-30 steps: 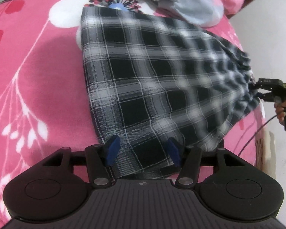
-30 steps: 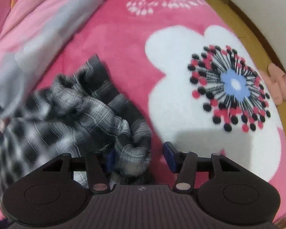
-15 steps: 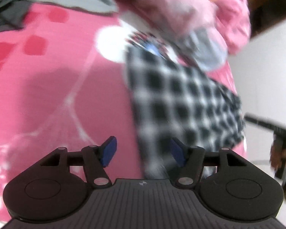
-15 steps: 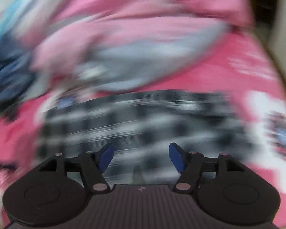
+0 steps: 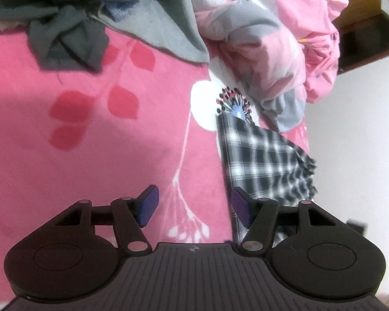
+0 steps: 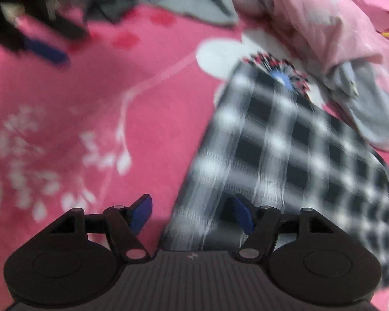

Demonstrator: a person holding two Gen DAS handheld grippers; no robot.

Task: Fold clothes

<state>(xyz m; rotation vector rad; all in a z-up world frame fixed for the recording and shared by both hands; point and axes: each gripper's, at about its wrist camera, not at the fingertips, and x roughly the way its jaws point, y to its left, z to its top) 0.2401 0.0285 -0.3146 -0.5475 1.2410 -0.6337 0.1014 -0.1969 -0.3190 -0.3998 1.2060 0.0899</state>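
One plaid garment (image 5: 264, 160), black and white, was laid flat on the pink flowered bedspread (image 5: 90, 155), near the bed's right edge as seen from the left wrist camera. Its far corner was set over the blue-centred flower print (image 5: 234, 103), and its gathered edge was turned toward the white wall (image 5: 355, 155).

The left gripper (image 5: 193, 206) was held above the bedspread with its blue pads parted and nothing between them; only pink cloth was seen in the gap. The garment lay just to the right of this gripper, its near edge running behind the right-hand finger (image 5: 242, 207). No contact between pad and cloth could be made out.

The right gripper (image 6: 192, 213) was seen with its jaws parted too, gripping nothing. The garment (image 6: 285, 150) was shown blurred in this view, spread from the flower print down under the gap between the pads, its left edge falling within that gap. The pads were not pressed on it.

Beyond the garment, a pink and grey quilt (image 5: 267, 46) was heaped at the far right, and a pile of grey and blue clothes (image 5: 96, 13) was bunched along the far side of the bed. At the upper left of the right wrist view, the other gripper (image 6: 41, 49) was caught as a dark blur with a blue pad.
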